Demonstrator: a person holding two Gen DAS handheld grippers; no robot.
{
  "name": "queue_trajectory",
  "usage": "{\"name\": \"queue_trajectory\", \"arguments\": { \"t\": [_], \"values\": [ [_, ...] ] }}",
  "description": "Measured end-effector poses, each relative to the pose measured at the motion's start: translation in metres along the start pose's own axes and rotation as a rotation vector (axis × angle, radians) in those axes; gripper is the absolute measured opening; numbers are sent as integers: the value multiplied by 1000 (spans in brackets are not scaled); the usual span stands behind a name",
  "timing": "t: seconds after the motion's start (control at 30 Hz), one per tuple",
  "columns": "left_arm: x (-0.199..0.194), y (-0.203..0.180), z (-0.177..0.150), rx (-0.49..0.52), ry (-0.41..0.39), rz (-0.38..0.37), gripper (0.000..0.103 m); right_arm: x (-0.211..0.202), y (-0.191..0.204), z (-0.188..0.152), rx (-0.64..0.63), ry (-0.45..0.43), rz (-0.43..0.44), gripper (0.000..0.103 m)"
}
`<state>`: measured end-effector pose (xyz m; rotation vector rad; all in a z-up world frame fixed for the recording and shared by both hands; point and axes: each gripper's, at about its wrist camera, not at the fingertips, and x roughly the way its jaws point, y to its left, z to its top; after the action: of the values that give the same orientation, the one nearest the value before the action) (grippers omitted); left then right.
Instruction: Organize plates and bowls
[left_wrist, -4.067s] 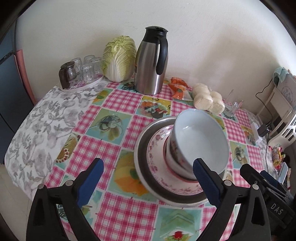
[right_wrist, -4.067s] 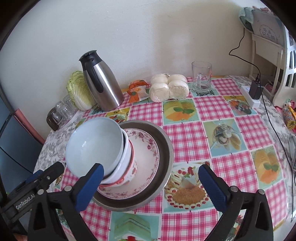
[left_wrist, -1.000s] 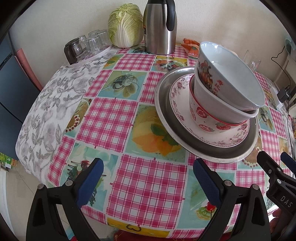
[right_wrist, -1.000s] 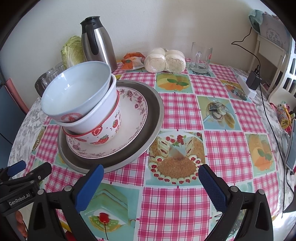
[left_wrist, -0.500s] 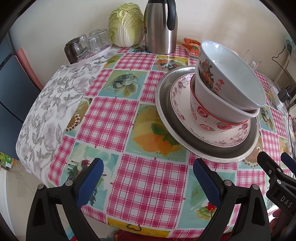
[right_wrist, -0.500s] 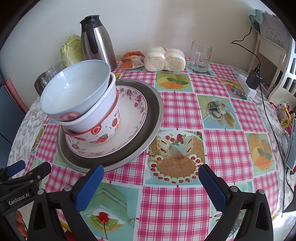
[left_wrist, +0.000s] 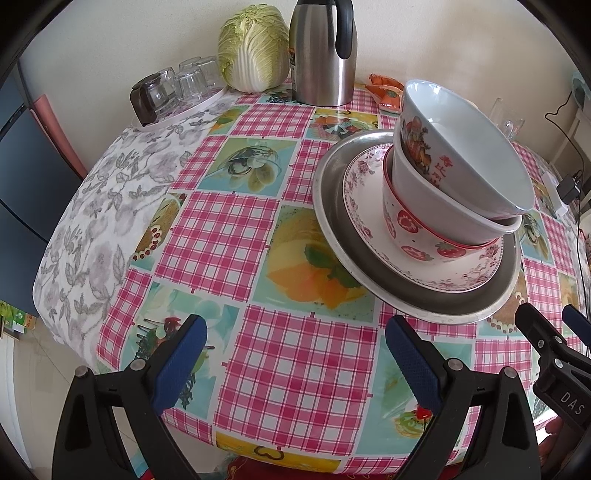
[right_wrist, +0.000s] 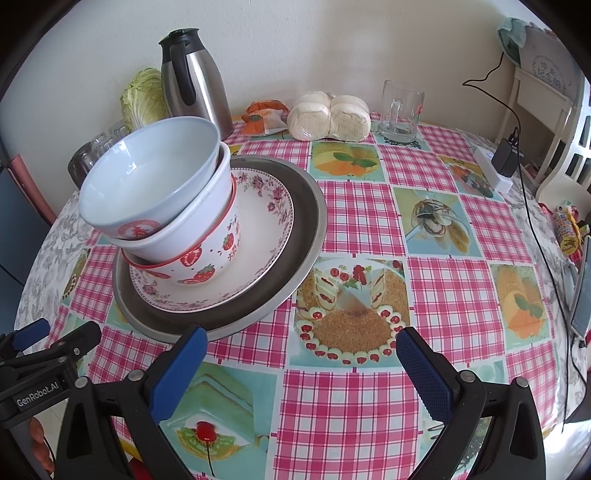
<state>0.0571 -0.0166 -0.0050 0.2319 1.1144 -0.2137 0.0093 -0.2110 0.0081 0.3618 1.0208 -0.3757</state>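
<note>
Now my left claw (left_wrist: 293, 354) gapes wide, empty, over tablecloth (left_wrist: 229, 236); my right claw (right_wrist: 301, 363) likewise spread, empty. Stack sits ahead-right of left claw, ahead-left of right: pale blue bowl (right_wrist: 147, 177) tilted in strawberry bowl (right_wrist: 207, 258), on floral plate (right_wrist: 269, 218), on metal plate (right_wrist: 306, 236).
</note>
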Motion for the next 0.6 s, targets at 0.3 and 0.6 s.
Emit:
{"name": "queue_trajectory", "arguments": {
  "t": [0.3, 0.6],
  "values": [
    [-1, 1, 0, -3, -9, 2, 98, 2, -1, -3, 2, 7, 0, 103],
    [-8, -2, 1, 0, -48, -13, 98, 2, -2, -2, 1, 13, 1, 103]
  ]
}}
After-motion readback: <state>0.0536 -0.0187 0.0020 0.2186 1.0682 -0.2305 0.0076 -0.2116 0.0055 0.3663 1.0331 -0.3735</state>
